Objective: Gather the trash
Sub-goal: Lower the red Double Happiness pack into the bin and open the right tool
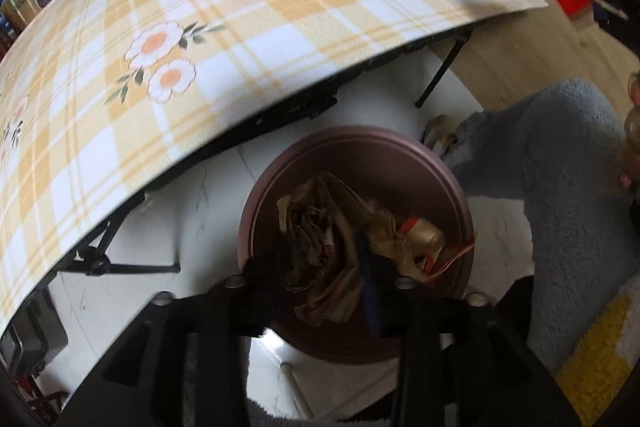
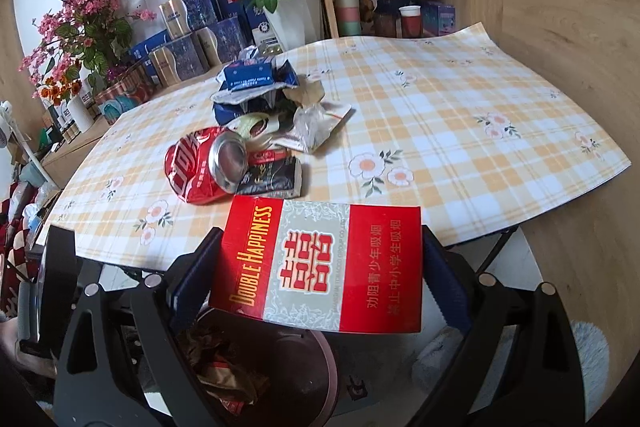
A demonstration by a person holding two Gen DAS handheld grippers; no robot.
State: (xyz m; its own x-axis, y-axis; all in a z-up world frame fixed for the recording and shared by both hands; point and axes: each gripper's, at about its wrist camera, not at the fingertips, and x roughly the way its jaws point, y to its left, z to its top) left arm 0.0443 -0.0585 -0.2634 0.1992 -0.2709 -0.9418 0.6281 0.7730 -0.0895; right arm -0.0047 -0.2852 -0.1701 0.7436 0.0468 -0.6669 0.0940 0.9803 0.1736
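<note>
Over the bin (image 2: 320, 379), right claw (image 2: 320, 267) grips a "DOUBLE HAPPINESS" pack (image 2: 316, 263); left claw (image 1: 320, 291) gapes

One crushed red can (image 2: 196, 167), one red cigarette pack (image 2: 320, 263), one bin (image 1: 432, 163), two flower pots (image 2: 296, 19), one table (image 2: 480, 131).

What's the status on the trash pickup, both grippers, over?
Left gripper open over the bin, nothing between its fingers. Right gripper shut on red cigarette pack at table edge. Crushed can and wrappers remain. Nothing blocking.
</note>
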